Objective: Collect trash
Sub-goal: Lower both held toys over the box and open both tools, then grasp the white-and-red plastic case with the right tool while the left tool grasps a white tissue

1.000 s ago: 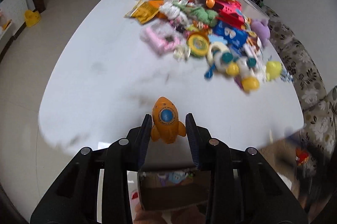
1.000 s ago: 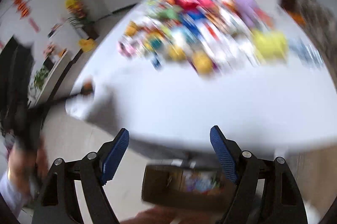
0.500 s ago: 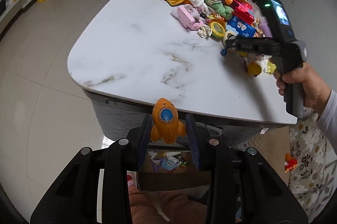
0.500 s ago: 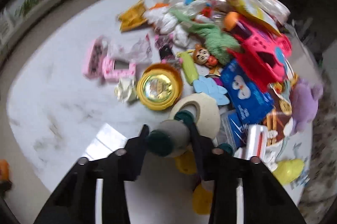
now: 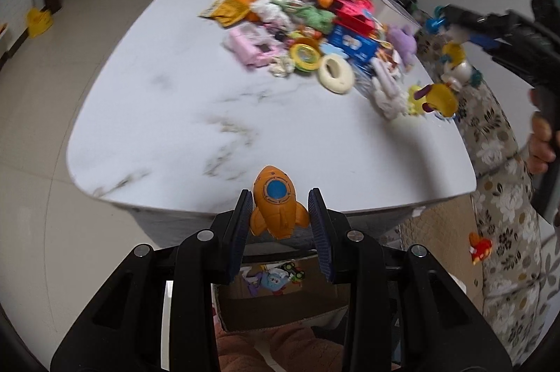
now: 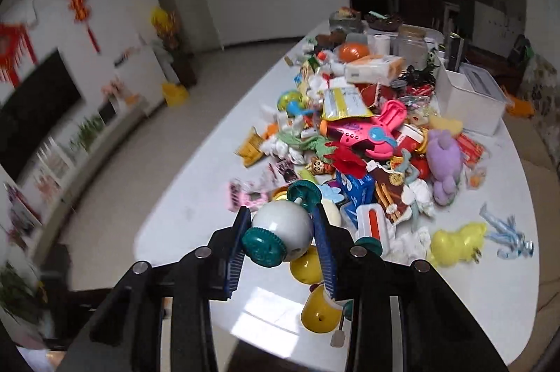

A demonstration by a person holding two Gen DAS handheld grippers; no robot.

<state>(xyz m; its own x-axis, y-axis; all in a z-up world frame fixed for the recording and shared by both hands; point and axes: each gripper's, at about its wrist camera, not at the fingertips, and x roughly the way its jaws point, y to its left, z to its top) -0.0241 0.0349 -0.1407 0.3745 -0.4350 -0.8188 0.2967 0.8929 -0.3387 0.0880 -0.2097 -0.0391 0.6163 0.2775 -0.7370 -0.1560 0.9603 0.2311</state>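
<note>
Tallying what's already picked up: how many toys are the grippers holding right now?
2: an orange rocket toy in the left gripper, and a white toy with teal wheels in the right gripper.

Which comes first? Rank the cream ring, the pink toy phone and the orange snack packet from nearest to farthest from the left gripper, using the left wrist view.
From the left gripper:
1. Cream ring, ahead and slightly right, at the pile's near edge.
2. Pink toy phone, ahead, a little left of the ring.
3. Orange snack packet, farther up the table, on the pile's left side.
</note>
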